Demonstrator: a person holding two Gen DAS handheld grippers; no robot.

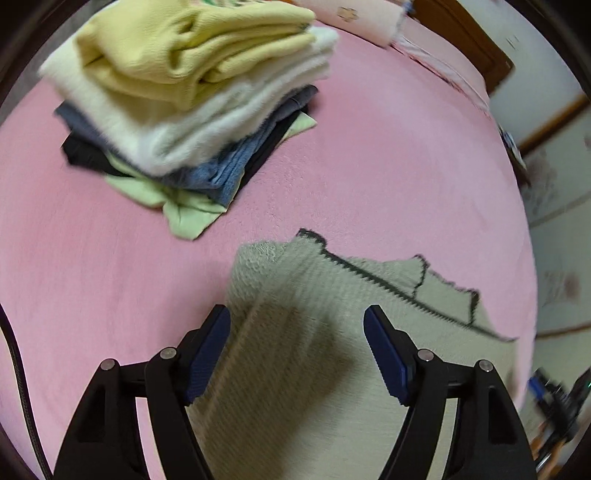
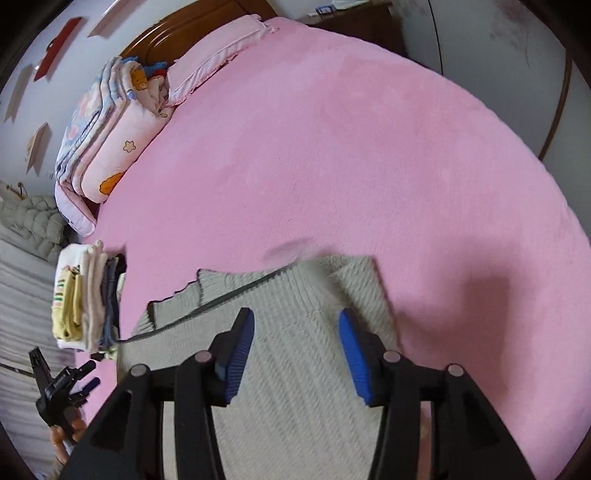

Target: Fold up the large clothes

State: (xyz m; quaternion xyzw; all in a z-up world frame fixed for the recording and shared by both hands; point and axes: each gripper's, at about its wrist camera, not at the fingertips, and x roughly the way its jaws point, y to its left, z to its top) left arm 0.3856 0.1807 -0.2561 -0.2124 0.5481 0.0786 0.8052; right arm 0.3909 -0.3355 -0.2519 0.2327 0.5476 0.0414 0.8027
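A grey-beige knit sweater [image 1: 332,306] with dark scalloped trim lies partly folded on the pink bed [image 1: 369,166]. My left gripper [image 1: 297,328] is open above the sweater's folded sleeve and holds nothing. In the right wrist view the sweater [image 2: 295,295] lies under my right gripper [image 2: 297,330], which is open and empty above it. The left gripper [image 2: 74,376] also shows at the lower left of that view, in a hand.
A stack of folded clothes [image 1: 192,92], yellow and cream on top, blue, black and light green below, sits at the far left; it also shows in the right wrist view [image 2: 88,299]. Pillows and a folded quilt [image 2: 110,125] lie by the wooden headboard [image 2: 177,33].
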